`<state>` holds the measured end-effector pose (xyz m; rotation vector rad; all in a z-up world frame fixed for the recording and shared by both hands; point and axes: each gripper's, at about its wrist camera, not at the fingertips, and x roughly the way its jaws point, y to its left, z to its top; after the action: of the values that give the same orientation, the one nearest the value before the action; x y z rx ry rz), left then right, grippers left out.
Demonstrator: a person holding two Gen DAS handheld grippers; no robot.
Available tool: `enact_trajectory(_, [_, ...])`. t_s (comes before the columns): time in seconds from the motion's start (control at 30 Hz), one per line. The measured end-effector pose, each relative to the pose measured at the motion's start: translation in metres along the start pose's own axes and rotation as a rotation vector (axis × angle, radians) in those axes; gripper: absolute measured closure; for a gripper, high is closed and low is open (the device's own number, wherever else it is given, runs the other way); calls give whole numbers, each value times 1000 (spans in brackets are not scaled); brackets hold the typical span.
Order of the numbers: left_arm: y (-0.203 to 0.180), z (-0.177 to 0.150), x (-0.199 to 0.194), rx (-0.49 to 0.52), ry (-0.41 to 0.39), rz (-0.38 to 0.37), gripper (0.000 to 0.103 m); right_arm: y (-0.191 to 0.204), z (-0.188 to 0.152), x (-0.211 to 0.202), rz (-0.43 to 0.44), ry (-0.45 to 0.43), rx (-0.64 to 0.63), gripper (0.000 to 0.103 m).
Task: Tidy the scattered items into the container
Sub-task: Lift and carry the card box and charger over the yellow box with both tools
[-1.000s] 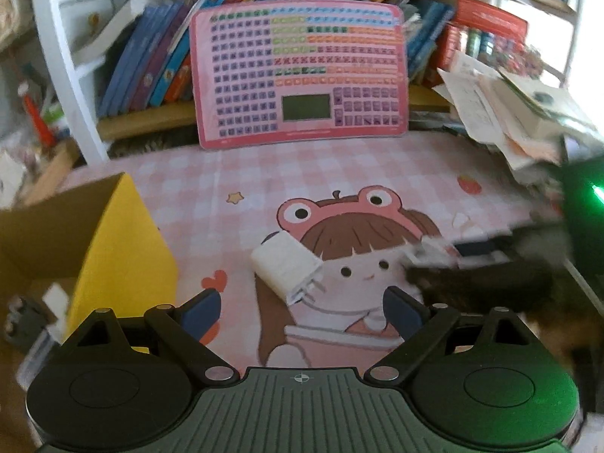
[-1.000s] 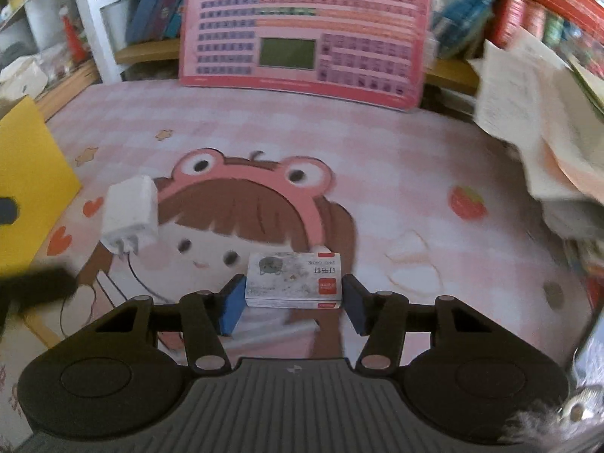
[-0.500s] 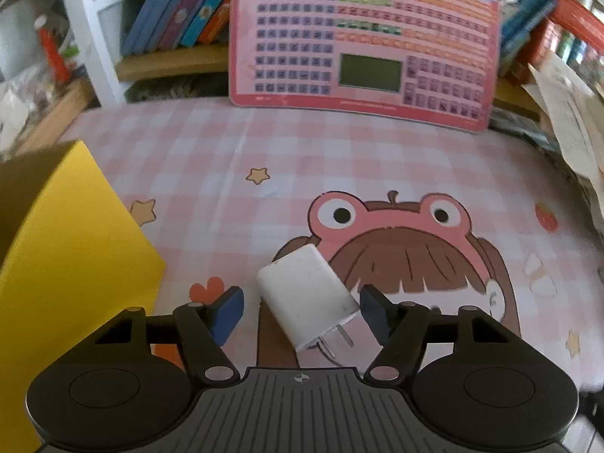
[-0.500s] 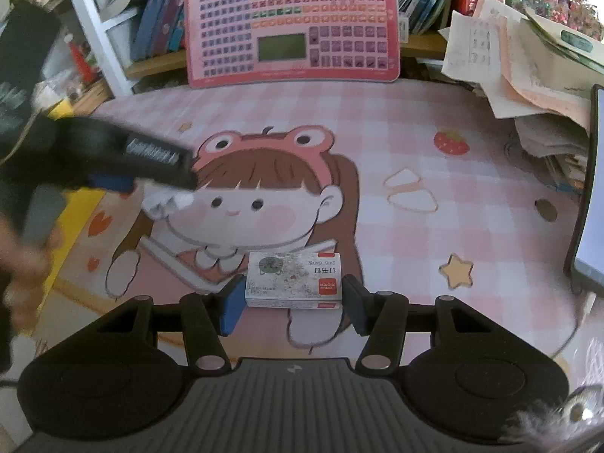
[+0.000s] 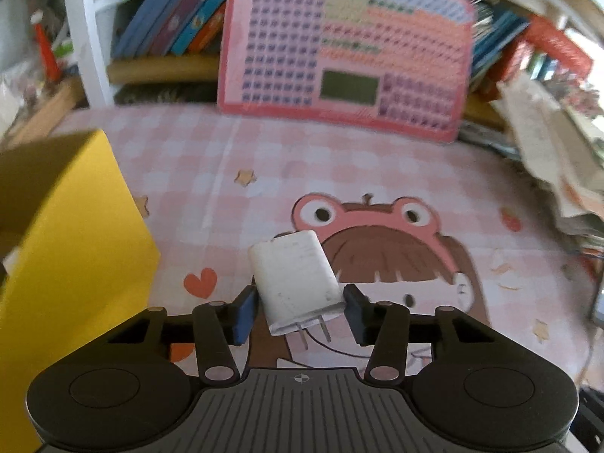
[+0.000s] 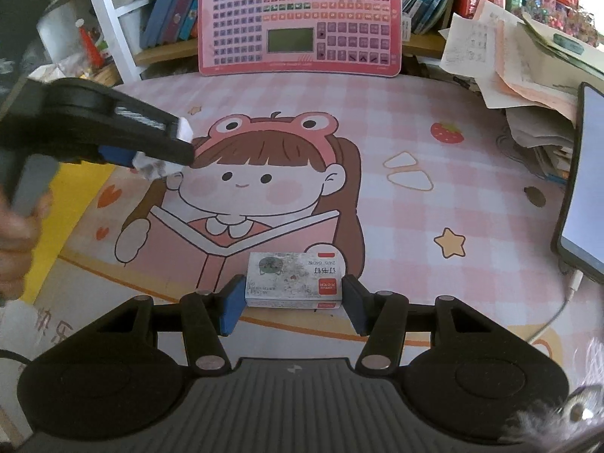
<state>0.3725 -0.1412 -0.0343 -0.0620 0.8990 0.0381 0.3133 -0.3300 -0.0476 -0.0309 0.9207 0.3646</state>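
The white charger (image 5: 298,279) sits low in the centre of the left wrist view, prongs toward the camera — pinched between the left gripper's (image 5: 300,311) blue pads, with the yellow container (image 5: 71,249) at the left edge. In the right wrist view the right gripper (image 6: 290,304) is clamped on a small staple box (image 6: 294,279) at lower centre, above the pink cartoon mat (image 6: 396,120).

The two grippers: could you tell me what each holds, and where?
Left gripper clamps the charger by its sides, near the prongs. Right gripper clamps the staple box by its short ends.

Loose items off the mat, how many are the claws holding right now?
2. White plug-in charger block in the left claw; small printed staple box in the right claw. The yellow cardboard box may hide others.
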Motion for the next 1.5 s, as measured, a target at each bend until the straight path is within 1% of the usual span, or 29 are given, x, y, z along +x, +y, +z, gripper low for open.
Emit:
enact_trajectory(0.13, [-2, -8, -23, 20, -10, -57, 56, 4, -4, -4, 7, -9, 8, 51])
enact_trajectory(0.33, [0, -21, -51, -7, 11, -140, 56, 7, -8, -8, 9, -13, 10, 51])
enact_trajectory(0.53, [6, -34, -72, -21, 28, -184, 56, 12, -10, -15, 9, -19, 20, 51])
enact_trajectory(0.73, [9, -44, -96, -4, 20, -238, 56, 23, -14, -25, 16, -15, 5, 51])
enact_trajectory(1.03, [29, -66, -122, -33, 35, -324, 56, 45, -29, -43, -9, -8, 8, 51])
enact_trajectory(1.23, [46, -83, -138, -46, 36, -384, 56, 62, -39, -57, -7, -11, 69, 51])
enact_trajectory(1.4, [65, -92, -153, -38, 9, -426, 56, 83, -48, -73, -39, -36, 83, 51])
enact_trajectory(1.5, [74, -101, -160, -34, 8, -452, 56, 99, -55, -82, -63, -46, 87, 51])
